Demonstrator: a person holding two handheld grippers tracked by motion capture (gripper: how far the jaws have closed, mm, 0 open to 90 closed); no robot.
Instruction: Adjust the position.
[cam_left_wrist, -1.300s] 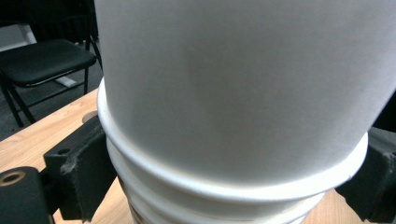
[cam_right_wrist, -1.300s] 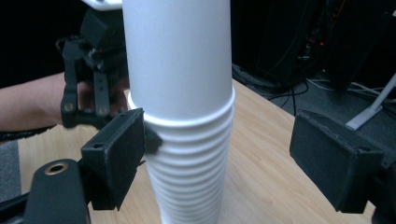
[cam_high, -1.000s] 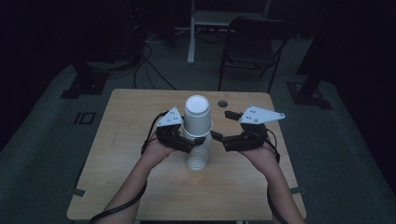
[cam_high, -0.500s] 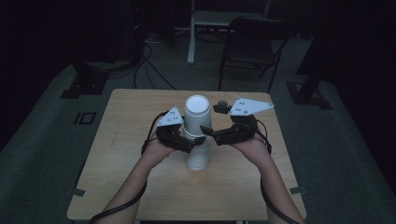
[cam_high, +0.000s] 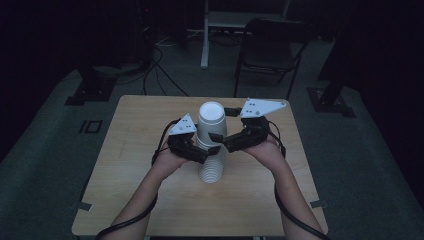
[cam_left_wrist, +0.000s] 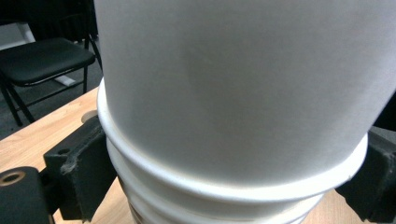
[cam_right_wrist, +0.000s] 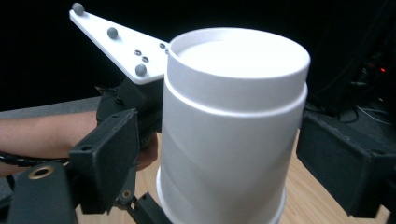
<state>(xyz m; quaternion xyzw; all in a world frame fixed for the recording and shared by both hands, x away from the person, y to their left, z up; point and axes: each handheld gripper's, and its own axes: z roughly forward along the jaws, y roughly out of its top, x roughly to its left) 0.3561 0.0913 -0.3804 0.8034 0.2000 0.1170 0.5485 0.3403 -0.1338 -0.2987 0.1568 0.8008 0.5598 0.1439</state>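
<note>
A tall stack of white paper cups (cam_high: 212, 167) stands upside down near the middle of the wooden table (cam_high: 140, 125). My left gripper (cam_high: 204, 146) is shut on the stack from the left, just under the rim of the top cup (cam_high: 210, 120); its black jaws press both sides of the stack (cam_left_wrist: 224, 196). My right gripper (cam_high: 223, 124) comes in from the right, higher up, open, with one jaw on either side of the top cup (cam_right_wrist: 233, 116). A small gap shows at one of its jaws. The left gripper's white plate (cam_right_wrist: 116, 42) shows behind that cup.
A dark folding chair (cam_high: 270, 45) and a white table leg (cam_high: 205, 35) stand on the floor beyond the table's far edge. Cables (cam_high: 160, 65) lie on the dark floor at the back left. Bare tabletop lies to the left, right and front of the stack.
My right gripper has moved left from beside the stack until its jaws straddle the top cup. The left gripper and the stack have stayed in place.
</note>
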